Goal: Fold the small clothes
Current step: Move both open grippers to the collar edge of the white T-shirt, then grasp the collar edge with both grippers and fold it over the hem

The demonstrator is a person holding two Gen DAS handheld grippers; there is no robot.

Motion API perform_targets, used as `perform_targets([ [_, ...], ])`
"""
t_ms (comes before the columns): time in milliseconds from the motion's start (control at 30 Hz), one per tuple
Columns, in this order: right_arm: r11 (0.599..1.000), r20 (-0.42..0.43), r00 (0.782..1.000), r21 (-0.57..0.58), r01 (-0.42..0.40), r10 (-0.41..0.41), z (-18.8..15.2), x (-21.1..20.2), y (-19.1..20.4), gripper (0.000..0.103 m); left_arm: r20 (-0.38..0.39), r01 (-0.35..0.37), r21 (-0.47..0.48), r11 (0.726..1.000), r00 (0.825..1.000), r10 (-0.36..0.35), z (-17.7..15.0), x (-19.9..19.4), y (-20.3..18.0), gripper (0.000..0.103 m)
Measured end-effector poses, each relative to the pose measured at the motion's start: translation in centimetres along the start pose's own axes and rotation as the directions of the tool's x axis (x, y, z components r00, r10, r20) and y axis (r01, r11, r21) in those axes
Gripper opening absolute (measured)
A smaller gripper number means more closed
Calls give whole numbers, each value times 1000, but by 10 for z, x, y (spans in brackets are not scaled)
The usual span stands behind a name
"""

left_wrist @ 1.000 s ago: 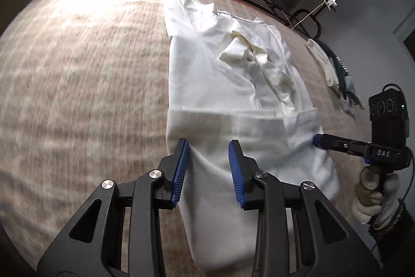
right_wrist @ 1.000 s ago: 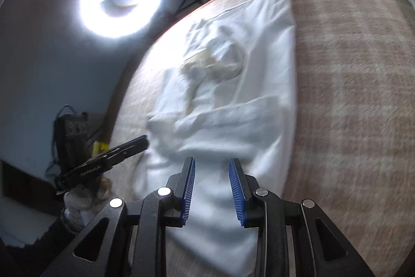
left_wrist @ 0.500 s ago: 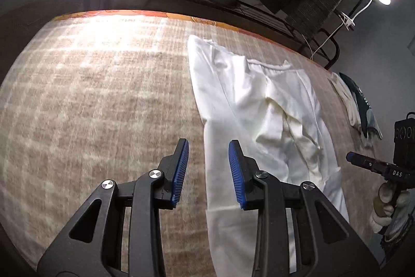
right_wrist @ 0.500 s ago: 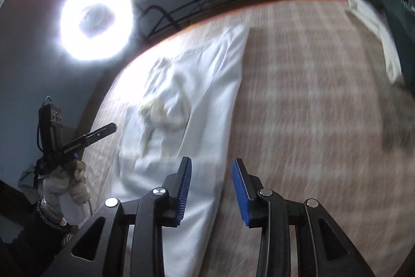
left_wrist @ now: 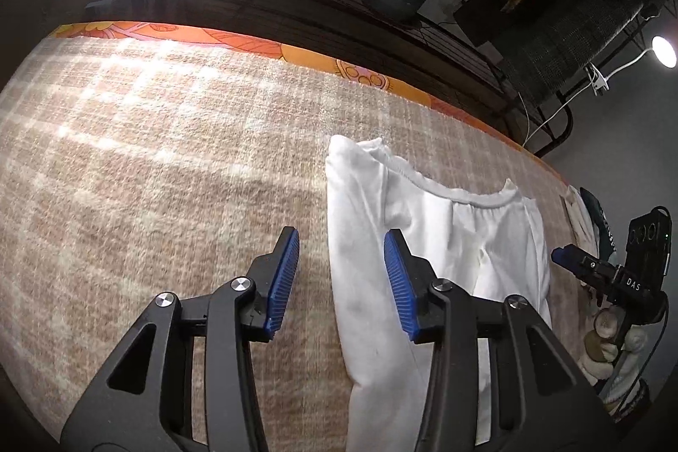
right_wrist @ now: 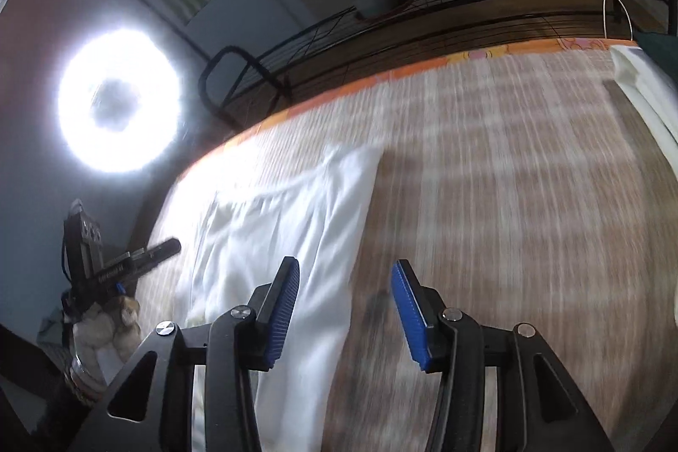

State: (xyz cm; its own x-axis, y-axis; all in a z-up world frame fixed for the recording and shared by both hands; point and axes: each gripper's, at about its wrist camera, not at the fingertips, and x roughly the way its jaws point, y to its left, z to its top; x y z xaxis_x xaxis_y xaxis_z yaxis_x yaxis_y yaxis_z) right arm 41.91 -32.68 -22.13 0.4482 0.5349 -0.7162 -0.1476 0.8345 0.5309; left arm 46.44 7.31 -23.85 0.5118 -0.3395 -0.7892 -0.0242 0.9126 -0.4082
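A white garment [left_wrist: 436, 253] lies flat on the beige plaid blanket [left_wrist: 148, 172], folded into a long strip with its neckline at the far end. My left gripper [left_wrist: 341, 278] is open and empty, hovering over the garment's left edge. My right gripper [right_wrist: 345, 308] is open and empty, above the garment's right edge [right_wrist: 296, 223], with its right finger over bare blanket. Each gripper shows in the other's view: the right one in the left wrist view [left_wrist: 563, 255], the left one in the right wrist view [right_wrist: 169, 246].
A pile of other clothes, white and dark green [left_wrist: 591, 214], lies at the blanket's right side; it also shows in the right wrist view [right_wrist: 644, 92]. The bed's orange patterned edge [left_wrist: 237, 39] and a metal rail run along the far side. A ring light [right_wrist: 118, 100] glares at left.
Both grippers have moved toward the garment's far, neckline end and opened wider. The folded bottom section has left both views. The right wrist view is motion-blurred.
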Motion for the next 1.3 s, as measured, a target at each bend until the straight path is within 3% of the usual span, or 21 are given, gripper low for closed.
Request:
perform_targets([
  [233, 998, 21, 1000, 54, -13, 12, 38, 34, -13, 48, 8, 15, -3, 1000, 1000, -15, 22, 26, -8, 42],
  [367, 1000, 4, 1000, 20, -1, 1, 48, 51, -5, 44, 5, 27, 2, 1000, 1000, -27, 31, 37, -14, 42],
  [433, 1000, -7, 1000, -1, -9, 9, 51, 58, 1, 34, -4, 25, 15, 1000, 1000, -25, 33, 42, -18, 29],
  [467, 1000, -15, 1000, -11, -8, 8, 51, 61, 3, 29, -12, 18, 24, 1000, 1000, -17, 33, 45, -20, 12],
  [533, 999, -24, 1000, -41, 3, -4, 53, 64, 9, 17, -14, 31, 33, 999, 999, -31, 33, 44, -23, 6],
  [567, 998, -27, 1000, -54, 8, -9, 53, 63, 11, 10, -5, 36, 44, 998, 999, -36, 33, 41, -26, 4],
  [767, 996, 16, 1000, -92, -10, 11, 49, 40, 23, 2, 44, 54, 93, 994, 997, -58, 28, 4, -40, 3],
  [1300, 980, 73, 996, -197, -34, 49, -2, -56, 76, 1, 124, 59, 176, 983, 989, -82, -29, -110, -59, 3],
])
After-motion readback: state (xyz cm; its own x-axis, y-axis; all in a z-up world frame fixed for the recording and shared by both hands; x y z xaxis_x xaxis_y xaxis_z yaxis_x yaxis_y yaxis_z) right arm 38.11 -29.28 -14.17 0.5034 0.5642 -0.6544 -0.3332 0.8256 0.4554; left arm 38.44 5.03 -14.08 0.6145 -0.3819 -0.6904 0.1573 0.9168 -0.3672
